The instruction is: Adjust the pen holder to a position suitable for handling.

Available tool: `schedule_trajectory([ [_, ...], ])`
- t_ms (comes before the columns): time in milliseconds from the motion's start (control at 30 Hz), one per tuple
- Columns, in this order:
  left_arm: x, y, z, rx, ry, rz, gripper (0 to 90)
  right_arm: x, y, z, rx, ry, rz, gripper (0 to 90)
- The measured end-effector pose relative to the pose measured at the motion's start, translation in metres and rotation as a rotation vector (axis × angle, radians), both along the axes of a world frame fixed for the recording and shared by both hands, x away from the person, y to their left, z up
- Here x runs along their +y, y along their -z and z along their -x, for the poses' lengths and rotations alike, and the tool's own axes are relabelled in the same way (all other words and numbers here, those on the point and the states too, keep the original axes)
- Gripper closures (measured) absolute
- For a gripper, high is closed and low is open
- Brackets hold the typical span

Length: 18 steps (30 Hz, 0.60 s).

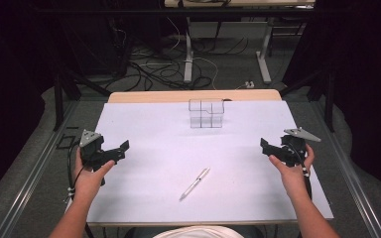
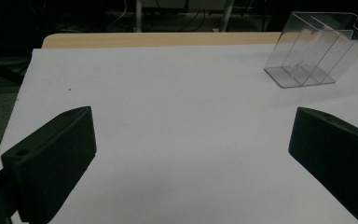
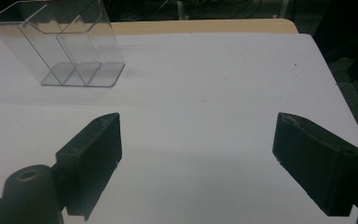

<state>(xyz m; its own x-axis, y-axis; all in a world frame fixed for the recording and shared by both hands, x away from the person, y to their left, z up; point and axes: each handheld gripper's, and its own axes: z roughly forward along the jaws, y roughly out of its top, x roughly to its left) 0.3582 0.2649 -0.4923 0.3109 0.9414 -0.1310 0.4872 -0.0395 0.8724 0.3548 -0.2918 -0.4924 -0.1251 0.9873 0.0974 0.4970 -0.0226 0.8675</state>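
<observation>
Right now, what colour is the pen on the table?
White or silvery, the pen; best in the high view.

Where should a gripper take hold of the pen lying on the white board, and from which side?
Probably at mid-barrel of the pen, coming from above with the jaws set across it. It lies flat and diagonal on the white board, slim, with open space on both long sides.

Left gripper (image 1: 110, 151) held in the left hand (image 1: 90, 176) above the white surface (image 1: 238, 148) near its left edge, jaws spread wide with nothing between them, right gripper (image 1: 273, 148) in the right hand (image 1: 291, 173) near the surface's right edge, jaws likewise apart, both forearms entering from below, grippers angled inward.
</observation>
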Motion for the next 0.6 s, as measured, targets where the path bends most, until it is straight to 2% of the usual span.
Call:
schedule_trajectory([
  [133, -0.001, 0.002, -0.001, 0.002, -0.020, -0.031, 0.3, -0.002, 0.004, -0.003, 0.035, -0.012, -0.008, 15.1],
  [233, 0.000, 0.003, -0.001, 0.007, -0.031, -0.032, 0.3, 0.000, 0.007, -0.005, 0.043, -0.016, 0.001, 15.2],
  [367, 0.002, 0.003, -0.002, 0.011, -0.057, -0.012, 0.3, 0.004, 0.009, -0.008, 0.052, -0.024, 0.010, 15.2],
  [500, 0.002, 0.005, -0.003, 0.011, -0.070, -0.021, 0.3, 0.009, 0.009, -0.011, 0.052, -0.038, 0.016, 15.4],
  [600, 0.003, 0.006, -0.002, 0.030, -0.080, -0.035, 0.3, 0.015, 0.007, -0.015, 0.066, -0.048, -0.001, 15.5],
])
